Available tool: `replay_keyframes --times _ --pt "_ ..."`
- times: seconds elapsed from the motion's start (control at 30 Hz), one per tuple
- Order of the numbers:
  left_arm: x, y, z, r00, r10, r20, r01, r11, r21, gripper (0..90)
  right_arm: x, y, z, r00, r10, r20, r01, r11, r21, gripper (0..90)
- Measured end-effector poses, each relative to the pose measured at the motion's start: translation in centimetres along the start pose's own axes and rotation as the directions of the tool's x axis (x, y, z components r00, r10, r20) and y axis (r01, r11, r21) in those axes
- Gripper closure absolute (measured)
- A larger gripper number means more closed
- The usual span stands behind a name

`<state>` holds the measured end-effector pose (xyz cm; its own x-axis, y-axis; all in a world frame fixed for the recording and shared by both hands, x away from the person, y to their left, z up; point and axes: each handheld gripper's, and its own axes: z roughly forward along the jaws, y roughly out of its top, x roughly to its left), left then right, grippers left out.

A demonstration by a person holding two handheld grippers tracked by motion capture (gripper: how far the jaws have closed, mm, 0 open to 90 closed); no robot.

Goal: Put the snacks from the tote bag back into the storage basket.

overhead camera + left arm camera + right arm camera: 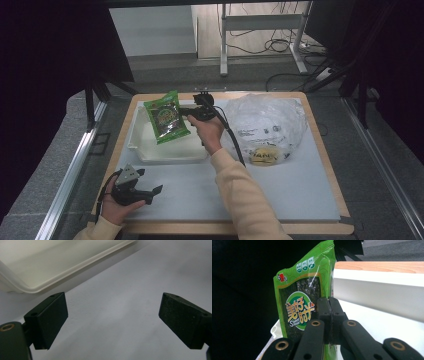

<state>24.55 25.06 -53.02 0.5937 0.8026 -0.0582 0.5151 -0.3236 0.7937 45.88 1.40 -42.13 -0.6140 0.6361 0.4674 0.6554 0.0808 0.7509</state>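
Observation:
A green snack packet [166, 116] hangs over the white tray [142, 150], held by its edge in my right gripper [186, 112], which is shut on it. In the right gripper view the jaws are pressed together on the packet [299, 302], with the tray wall [382, 297] behind. My left gripper [150, 192] rests in a hand near the table's front left corner, jaws wide apart over bare grey mat. In the left gripper view its two black pads [53, 315] stand far apart with nothing between them, and the tray rim [50, 282] lies ahead.
A crumpled clear plastic bag [265, 122] with a yellow packet [264, 156] inside lies on the right half of the grey mat [280, 190]. The table has a wooden border [325, 150]. A cable trails from the right gripper across the mat.

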Motion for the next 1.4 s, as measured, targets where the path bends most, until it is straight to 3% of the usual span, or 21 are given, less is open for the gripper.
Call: replay_keyframes --times 1.0,1.2,1.4 --pt "0.1 0.1 -0.2 1.0000 -0.005 0.008 0.005 0.9999 -0.011 8.8 -0.6 -2.3 6.1 0.9963 0.043 0.074 -0.049 0.996 0.069 89.5" --pt "0.0 0.1 -0.1 1.0000 0.000 0.008 0.000 1.0000 -0.005 8.8 -0.7 -3.1 7.4 0.9941 0.026 0.105 -0.036 0.995 0.097 89.3" --pt "0.0 0.1 -0.1 1.0000 0.001 0.009 -0.001 1.0000 -0.006 8.8 -0.6 -3.4 7.7 0.9929 0.015 0.118 -0.029 0.992 0.119 88.9"
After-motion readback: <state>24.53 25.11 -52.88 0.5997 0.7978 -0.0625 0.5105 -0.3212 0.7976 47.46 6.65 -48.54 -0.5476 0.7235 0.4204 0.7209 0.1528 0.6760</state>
